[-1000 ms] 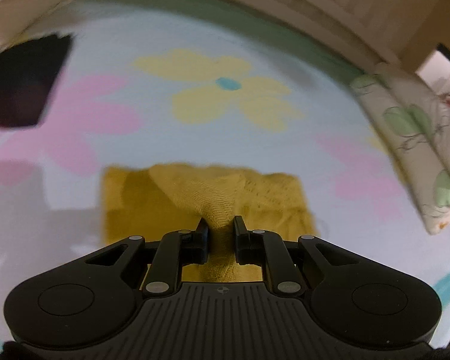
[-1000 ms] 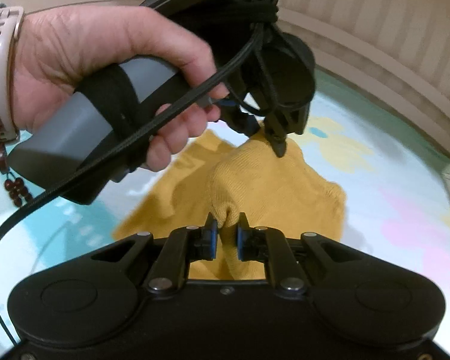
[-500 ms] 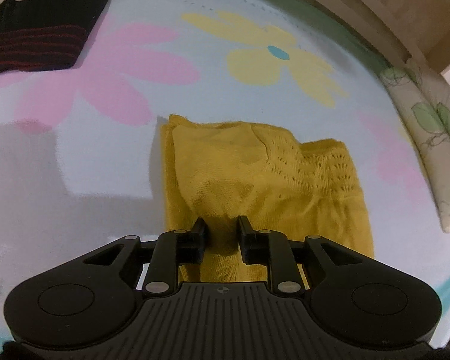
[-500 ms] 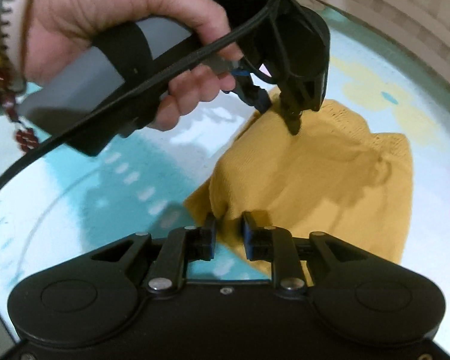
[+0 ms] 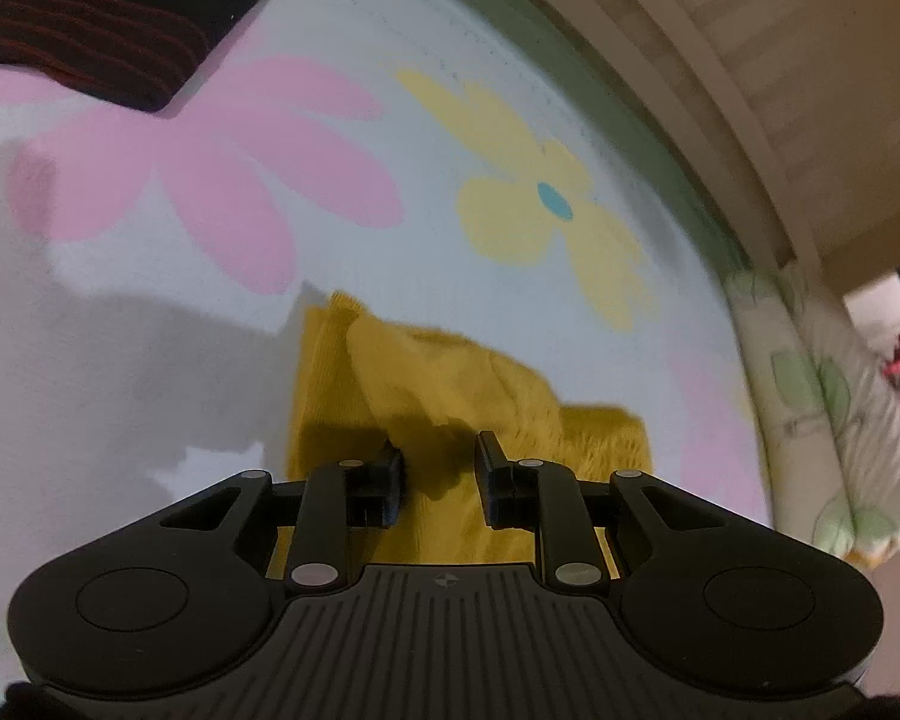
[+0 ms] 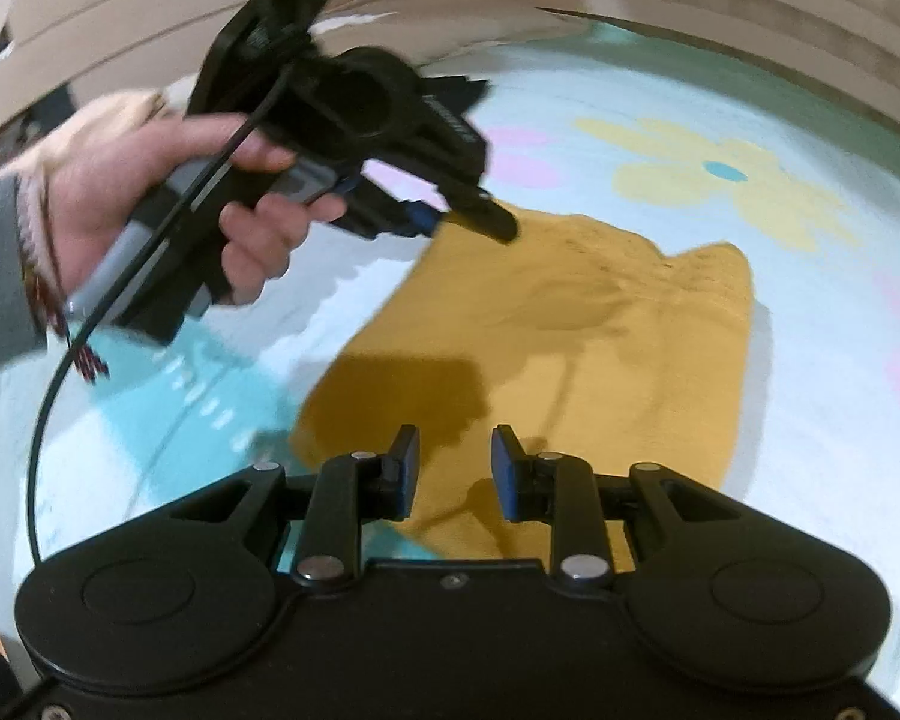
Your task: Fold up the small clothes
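Note:
A small mustard-yellow knit garment (image 5: 444,378) lies folded on the flowered mat; it also shows in the right wrist view (image 6: 576,324). My left gripper (image 5: 438,468) is open and empty just above the garment's near edge. My right gripper (image 6: 455,456) is open and empty over the garment's near corner. In the right wrist view the left gripper (image 6: 486,222) is held in a hand, lifted just above the garment's far left edge.
A dark folded garment with red stripes (image 5: 102,18) lies at the far left of the mat (image 5: 150,360). A leaf-print pillow (image 5: 828,420) lies at the right edge. A pale wooden rail (image 5: 720,60) runs behind the mat.
Both grippers have opened and let go of the yellow garment, which now lies flat and folded. Both grippers have lifted slightly and drawn back from it.

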Demonstrator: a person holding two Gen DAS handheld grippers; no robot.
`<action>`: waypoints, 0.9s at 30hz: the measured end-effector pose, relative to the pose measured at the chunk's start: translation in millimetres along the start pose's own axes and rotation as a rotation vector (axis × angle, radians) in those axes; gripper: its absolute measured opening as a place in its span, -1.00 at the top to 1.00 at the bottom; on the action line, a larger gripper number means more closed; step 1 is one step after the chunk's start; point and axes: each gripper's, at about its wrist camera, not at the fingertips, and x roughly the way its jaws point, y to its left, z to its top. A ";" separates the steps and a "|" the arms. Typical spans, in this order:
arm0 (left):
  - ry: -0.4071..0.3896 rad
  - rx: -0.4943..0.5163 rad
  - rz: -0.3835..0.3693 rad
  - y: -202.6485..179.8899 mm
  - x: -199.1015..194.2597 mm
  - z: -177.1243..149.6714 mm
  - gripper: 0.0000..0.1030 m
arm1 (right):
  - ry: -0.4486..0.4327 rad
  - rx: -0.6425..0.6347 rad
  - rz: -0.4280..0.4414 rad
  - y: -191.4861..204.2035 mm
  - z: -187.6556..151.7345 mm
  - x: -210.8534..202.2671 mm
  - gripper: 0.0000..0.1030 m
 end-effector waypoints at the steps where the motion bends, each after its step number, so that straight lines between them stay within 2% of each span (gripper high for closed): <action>1: -0.013 -0.001 -0.007 -1.6 0.7 0.6 0.57 | -0.001 0.015 -0.003 -3.9 -0.2 -0.5 0.26; 6: -0.057 0.030 0.011 -9.8 1.5 -0.5 0.57 | 0.005 0.033 -0.021 -11.0 0.4 3.9 0.26; 8: -0.061 0.056 0.041 -11.2 0.5 -2.5 0.57 | 0.009 0.042 -0.023 -12.5 -1.7 6.3 0.26; 10: -0.078 0.077 0.118 -11.1 -1.3 -3.7 0.60 | 0.009 0.046 -0.032 -13.7 -2.6 8.4 0.26; 12: -0.104 0.113 0.180 -11.6 -5.3 -4.5 0.73 | 0.005 0.051 -0.041 -18.3 -0.1 13.1 0.26; 15: -0.144 0.158 0.326 -12.9 -11.3 -4.8 0.79 | -0.010 0.090 -0.050 -27.5 4.0 2.7 0.25; 17: -0.148 0.160 0.373 -11.2 -14.1 -4.2 0.79 | -0.024 0.117 -0.057 -33.7 6.3 -1.9 0.14; 20: -0.116 0.129 0.358 -6.2 -20.9 -3.2 0.78 | -0.043 0.151 -0.078 -42.0 9.8 -7.9 -0.11; 24: -0.074 0.132 0.338 -5.8 -31.5 -4.0 0.75 | -0.058 0.205 -0.092 -56.4 16.6 -9.8 -0.13; 26: -0.060 0.118 0.306 -1.1 -40.2 -5.9 0.58 | -0.061 0.242 -0.092 -65.5 19.8 -9.0 -0.29; 27: -0.059 0.109 0.298 -0.8 -41.9 -7.7 0.41 | -0.060 0.260 -0.086 -70.4 21.4 -8.1 -0.34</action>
